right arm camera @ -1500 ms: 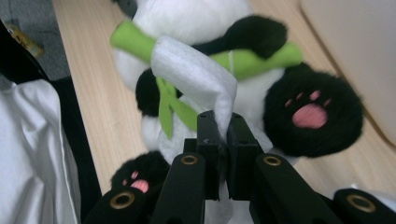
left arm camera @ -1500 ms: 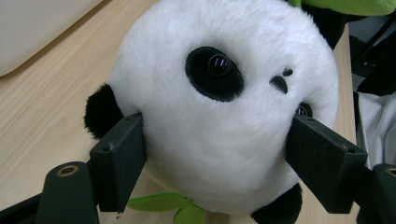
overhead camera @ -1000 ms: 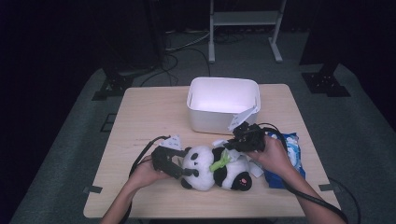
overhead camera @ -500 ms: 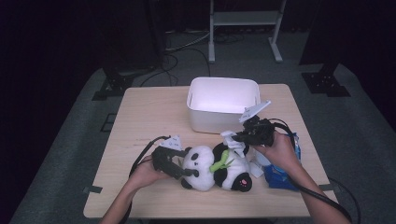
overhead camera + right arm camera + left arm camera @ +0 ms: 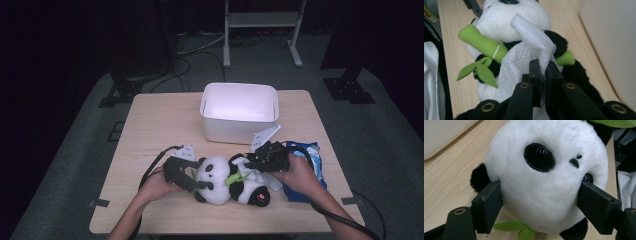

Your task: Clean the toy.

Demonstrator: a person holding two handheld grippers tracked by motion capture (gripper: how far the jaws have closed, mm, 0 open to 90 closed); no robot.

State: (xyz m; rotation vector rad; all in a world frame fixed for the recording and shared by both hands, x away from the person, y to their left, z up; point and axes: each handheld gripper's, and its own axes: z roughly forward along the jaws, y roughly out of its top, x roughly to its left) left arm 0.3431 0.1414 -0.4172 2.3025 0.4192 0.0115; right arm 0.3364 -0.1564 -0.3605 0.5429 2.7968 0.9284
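Lying sideways, black-and-white plush panda (image 5: 227, 181), green bamboo.

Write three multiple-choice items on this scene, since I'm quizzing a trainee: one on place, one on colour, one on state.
1. The white bin stands: A) beyond the plush panda B) on the floor C) on the panda.
2. The panda's bamboo stick is: A) red B) green C) yellow.
3. The right gripper is: A) wide open B) shut on a white wipe C) shut on the bin's rim.

Answers: 1 A, the bin sits farther up the table; 2 B, its stalk and leaves are bright green; 3 B, its jaws pinch the wipe. The left gripper squeezes the panda's head.
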